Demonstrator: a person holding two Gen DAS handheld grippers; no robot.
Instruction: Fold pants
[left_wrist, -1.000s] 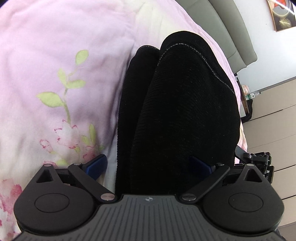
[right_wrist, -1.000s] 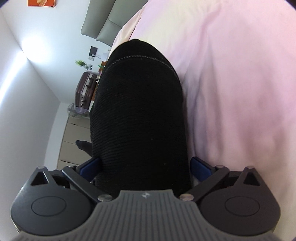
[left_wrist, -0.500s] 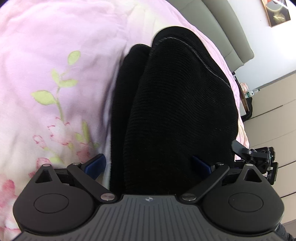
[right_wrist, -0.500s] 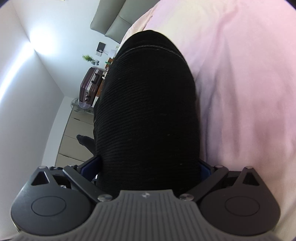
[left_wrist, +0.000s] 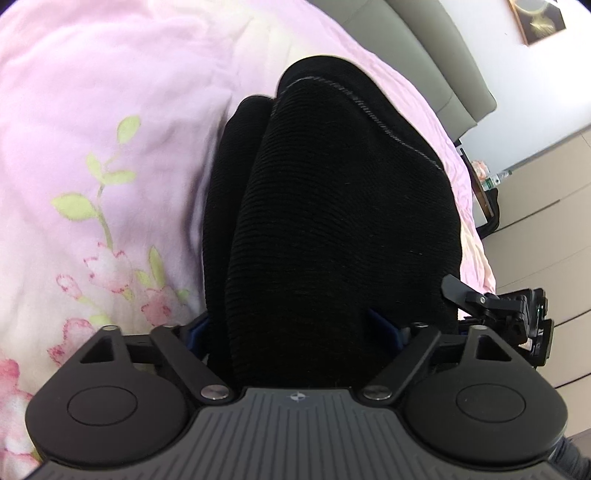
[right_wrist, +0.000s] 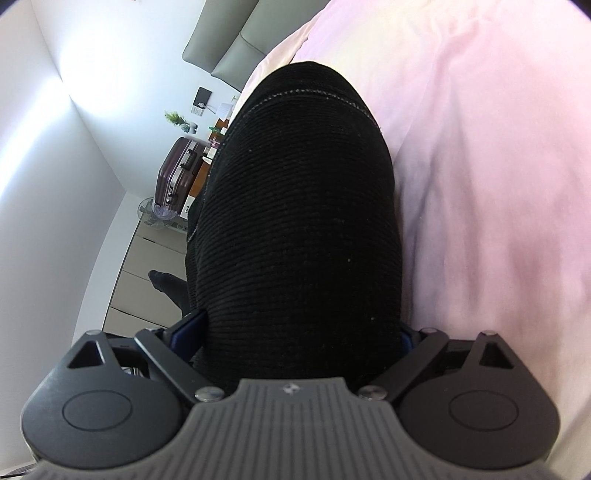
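Each wrist camera looks forward along its own fingers, pressed close against the black pants (left_wrist: 332, 229) (right_wrist: 295, 229) over the pink bed (left_wrist: 110, 110) (right_wrist: 498, 147), which both views share.

Each of the two tongs is the same build. The left tongs (left_wrist: 295, 332) have a ribbed dark-grey plate at six o'clock bearing a small white emblem, flanked by two matte black round housings with shallow circular discs. Black link bars run from silver screws up toward blue fingers (left_wrist: 384, 326) at the centre, with triangular cut-outs at the outer corners. The right tongs (right_wrist: 295, 332) carry a lighter grey ribbed plate, and their blue fingers (right_wrist: 188, 328) show best at nine o'clock.
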